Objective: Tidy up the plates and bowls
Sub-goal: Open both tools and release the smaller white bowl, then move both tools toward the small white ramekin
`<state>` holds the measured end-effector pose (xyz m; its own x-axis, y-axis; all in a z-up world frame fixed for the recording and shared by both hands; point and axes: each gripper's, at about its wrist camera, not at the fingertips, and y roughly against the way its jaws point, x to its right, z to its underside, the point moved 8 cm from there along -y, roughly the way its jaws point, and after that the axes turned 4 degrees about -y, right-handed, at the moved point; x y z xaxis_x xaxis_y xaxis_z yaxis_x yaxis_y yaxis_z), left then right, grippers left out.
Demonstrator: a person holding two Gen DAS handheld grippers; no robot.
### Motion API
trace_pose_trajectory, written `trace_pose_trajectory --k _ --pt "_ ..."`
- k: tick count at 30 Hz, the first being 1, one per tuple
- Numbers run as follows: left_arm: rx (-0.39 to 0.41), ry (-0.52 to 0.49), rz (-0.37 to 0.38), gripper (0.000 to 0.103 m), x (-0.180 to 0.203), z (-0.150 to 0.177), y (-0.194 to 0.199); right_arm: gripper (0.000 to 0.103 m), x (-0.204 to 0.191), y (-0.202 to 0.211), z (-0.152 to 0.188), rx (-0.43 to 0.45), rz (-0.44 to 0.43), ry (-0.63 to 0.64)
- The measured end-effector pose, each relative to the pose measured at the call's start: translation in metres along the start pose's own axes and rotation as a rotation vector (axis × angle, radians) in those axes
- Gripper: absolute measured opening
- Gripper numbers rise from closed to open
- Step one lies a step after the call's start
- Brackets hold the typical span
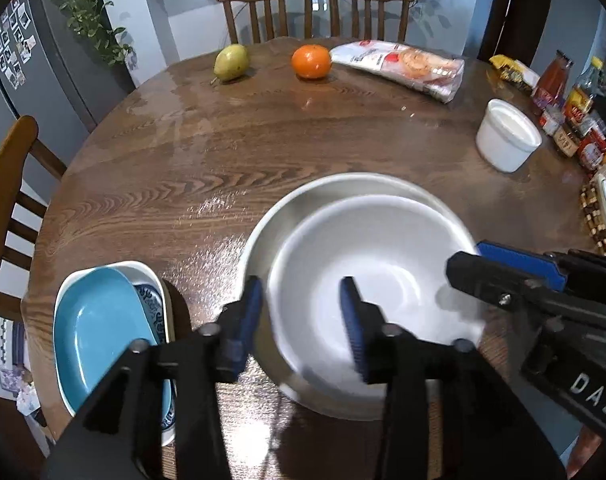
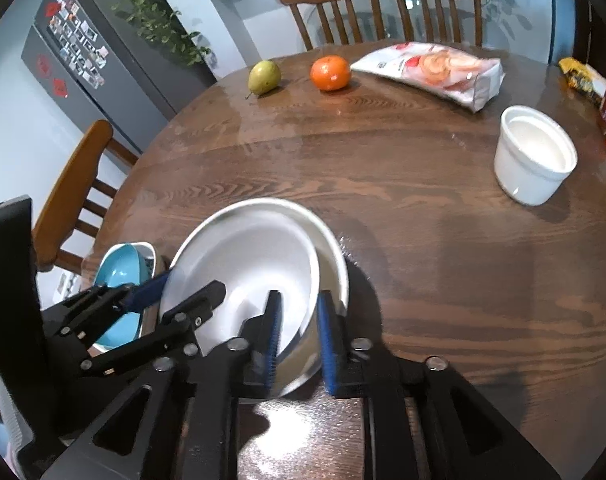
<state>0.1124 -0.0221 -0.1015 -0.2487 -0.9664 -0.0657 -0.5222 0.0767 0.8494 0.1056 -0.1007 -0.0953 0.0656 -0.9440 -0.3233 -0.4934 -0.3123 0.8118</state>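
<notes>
A large white bowl (image 1: 383,280) sits inside a shallow metal-grey dish (image 1: 303,208) on the round wooden table (image 1: 207,168). My left gripper (image 1: 303,320) straddles their left rims, one finger outside and one inside the bowl. My right gripper (image 2: 301,340) straddles the right rims of the bowl (image 2: 255,264) the same way. Both stand a little apart from the rims; I cannot tell if they touch. A blue plate (image 1: 99,328) lies in a white dish with a patterned plate at the left. A white ramekin (image 1: 507,136) stands at the right.
A pear (image 1: 231,62), an orange (image 1: 311,61) and a bagged snack (image 1: 403,66) lie at the far side. Jars and bottles (image 1: 575,116) crowd the right edge. Wooden chairs stand behind the table and at the left. A woven mat (image 1: 595,216) holds another dish at the right.
</notes>
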Motion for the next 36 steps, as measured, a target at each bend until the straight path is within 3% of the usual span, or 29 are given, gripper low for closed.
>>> trace_pose_trajectory --k 1,2,6,17,26,36 --pt "0.009 0.002 0.006 0.056 0.0 -0.002 0.003 0.038 0.001 0.003 -0.001 0.015 0.007 0.002" --pt "0.015 0.002 0.004 0.06 0.0 -0.002 0.005 0.042 0.002 0.006 -0.003 0.032 0.014 0.0" --pt "0.049 0.023 -0.005 0.075 -0.005 -0.007 0.018 0.044 0.01 0.019 -0.008 0.074 0.018 -0.021" --pt "0.051 0.043 0.035 0.079 0.004 0.0 0.035 0.044 0.062 0.043 0.007 0.1 0.046 -0.158" --pt "0.055 -0.043 0.076 0.079 0.043 0.001 0.045 0.044 0.11 0.078 0.024 0.156 0.087 -0.264" --pt "0.163 -0.175 0.117 0.079 0.105 -0.032 0.082 0.044 0.144 0.144 0.018 0.284 0.091 -0.302"
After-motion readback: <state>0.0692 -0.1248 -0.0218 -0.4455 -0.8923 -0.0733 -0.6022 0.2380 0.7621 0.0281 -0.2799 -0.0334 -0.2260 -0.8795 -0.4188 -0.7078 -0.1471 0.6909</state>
